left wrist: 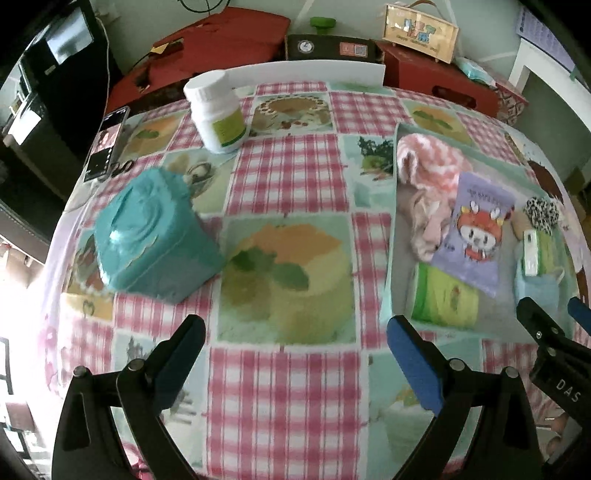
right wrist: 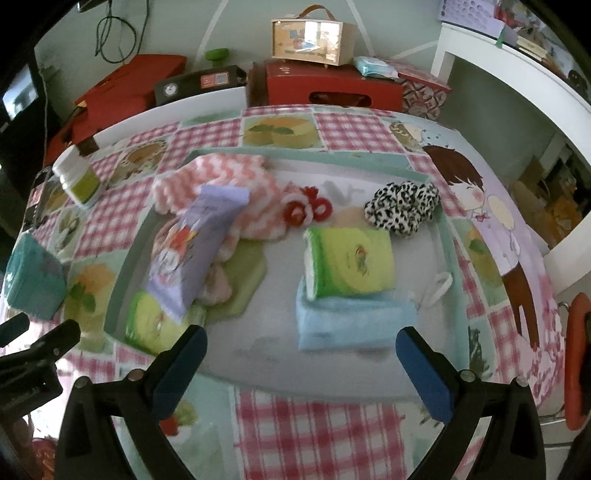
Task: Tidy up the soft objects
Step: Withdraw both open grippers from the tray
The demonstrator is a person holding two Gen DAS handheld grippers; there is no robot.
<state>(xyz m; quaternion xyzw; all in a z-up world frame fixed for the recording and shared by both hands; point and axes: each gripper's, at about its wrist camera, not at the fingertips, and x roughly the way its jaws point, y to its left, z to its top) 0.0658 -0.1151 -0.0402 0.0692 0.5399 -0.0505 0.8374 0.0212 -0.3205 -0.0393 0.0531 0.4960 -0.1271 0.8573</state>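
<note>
jaws: both grippers wide, empty | step: between picks, soft items in tray (right wrist: 445, 236) | next: left gripper (left wrist: 295, 354) reaches teal tissue pack (left wrist: 155, 240) on desk

Red boxes (right wrist: 325, 86) line a pale wall (right wrist: 240, 29) behind the table, white shelving (right wrist: 517, 62) to the right.

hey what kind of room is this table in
Probably a room in a home: the table wears a checked cake-print tablecloth, red gift boxes and a small handled case sit behind it, and a white shelf unit stands alongside.
</note>
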